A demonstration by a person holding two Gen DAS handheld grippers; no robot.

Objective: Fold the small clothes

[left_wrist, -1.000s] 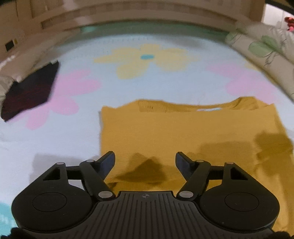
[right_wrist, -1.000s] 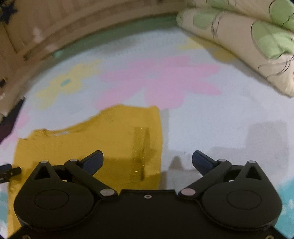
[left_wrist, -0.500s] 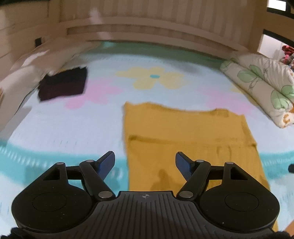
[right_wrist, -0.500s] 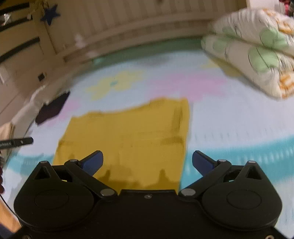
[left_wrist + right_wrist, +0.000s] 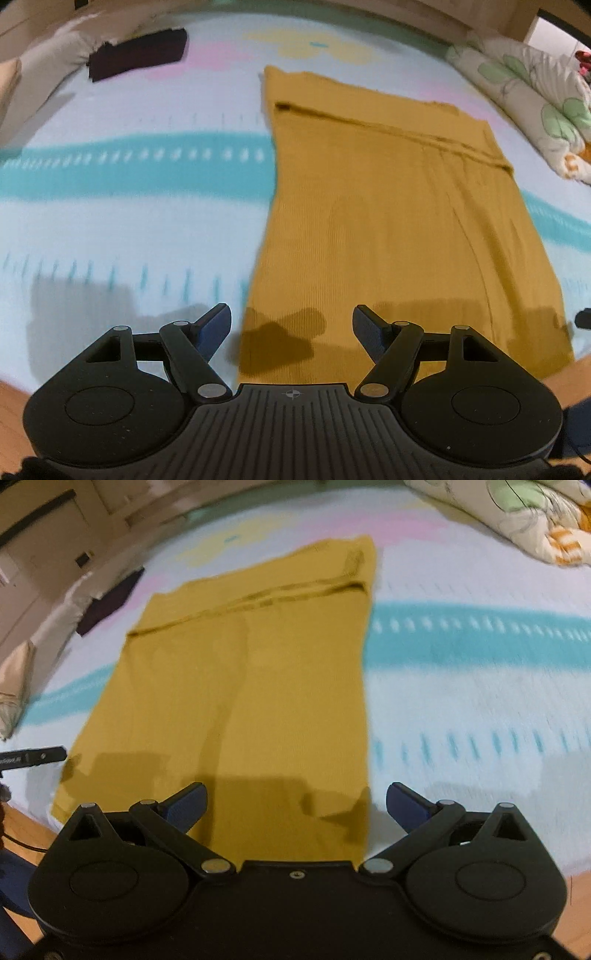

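A mustard-yellow knit garment (image 5: 399,229) lies flat on the patterned bedspread, its far part folded across in a band. My left gripper (image 5: 291,325) hovers open over the garment's near left corner, nothing between its fingers. In the right wrist view the same garment (image 5: 240,686) stretches away, and my right gripper (image 5: 297,803) stands open above its near right corner, also empty. The left gripper's tip (image 5: 33,757) shows at the left edge of the right wrist view.
A dark folded cloth (image 5: 136,53) lies at the far left of the bed. Floral pillows (image 5: 532,103) are piled at the far right. The bedspread (image 5: 129,206) ends at a wooden edge (image 5: 26,830) close below the grippers.
Both grippers have drawn back toward the near edge of the bed, from the garment's far part to its near hem. More of the garment shows. Both stayed open.
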